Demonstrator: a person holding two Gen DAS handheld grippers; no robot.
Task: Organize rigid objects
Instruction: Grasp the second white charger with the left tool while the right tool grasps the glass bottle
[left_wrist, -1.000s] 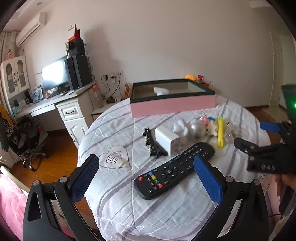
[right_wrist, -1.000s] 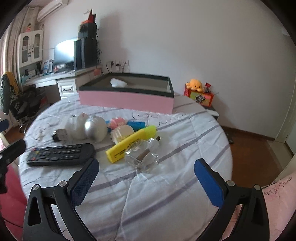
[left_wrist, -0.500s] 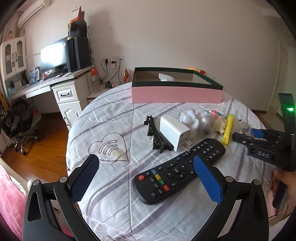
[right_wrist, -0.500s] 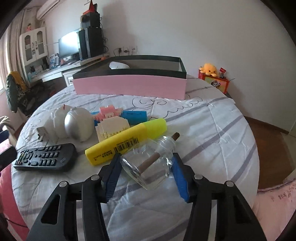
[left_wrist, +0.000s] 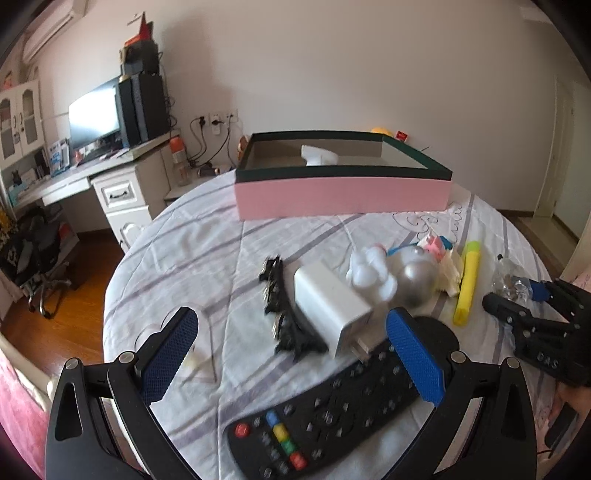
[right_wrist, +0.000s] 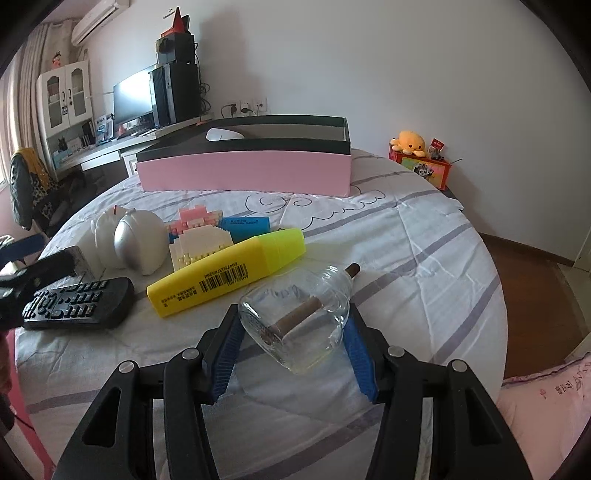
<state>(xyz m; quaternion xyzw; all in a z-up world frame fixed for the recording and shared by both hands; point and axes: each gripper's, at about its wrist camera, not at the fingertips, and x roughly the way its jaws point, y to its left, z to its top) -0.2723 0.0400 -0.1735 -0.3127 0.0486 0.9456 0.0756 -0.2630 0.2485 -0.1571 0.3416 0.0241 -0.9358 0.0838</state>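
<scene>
Glass bottle (right_wrist: 295, 325) lies clamped between right tongs (right_wrist: 291, 341); left tongs (left_wrist: 291, 360) gape apart.

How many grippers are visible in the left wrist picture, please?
2. The left gripper opens in the foreground above the remote control; the right gripper is at the right edge.

One remote (left_wrist: 332, 417), one highlighter (right_wrist: 229, 271), one box (right_wrist: 243, 173).

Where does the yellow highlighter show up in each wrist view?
Left wrist: yellow highlighter at right of middle, standing nearly upright in the picture, beside the block toys.
Right wrist: highlighter at centre left, lying slantwise just beyond the glass bottle.
Shared landmark: pink box behind it.
</scene>
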